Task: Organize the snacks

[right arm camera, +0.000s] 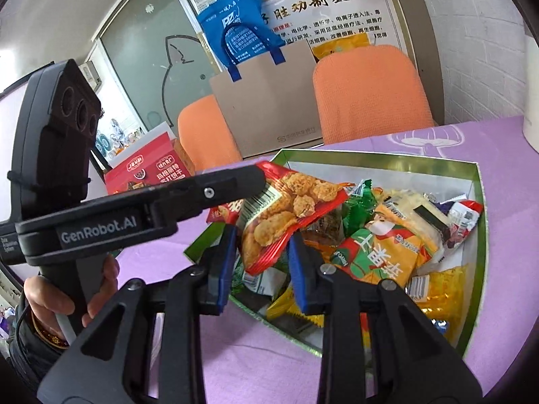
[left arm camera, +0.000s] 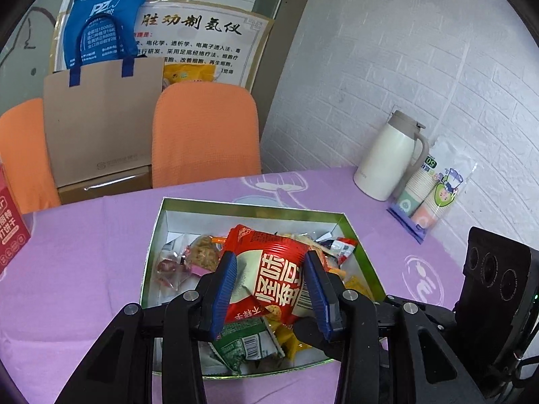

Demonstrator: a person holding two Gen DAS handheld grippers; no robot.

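A green-rimmed open box [left arm camera: 357,235] on the purple tablecloth holds several snack packets. My left gripper [left arm camera: 271,286] is shut on a red snack packet [left arm camera: 273,269] and holds it just above the box. In the right wrist view the same red packet [right arm camera: 286,212] with fried-snack pictures hangs from the left gripper's black finger [right arm camera: 232,181], over the box's near-left corner [right arm camera: 471,269]. My right gripper [right arm camera: 261,266] is open, its blue pads either side of the packet's lower end without touching it. An orange-green packet [right arm camera: 380,252] lies in the box.
A white thermos jug [left arm camera: 387,158] and a sleeve of paper cups [left arm camera: 427,198] stand at the back right by the brick wall. A red biscuit box [right arm camera: 148,171] stands at the table's left. Orange chairs [left arm camera: 205,131] and a brown paper bag [left arm camera: 101,118] sit behind the table.
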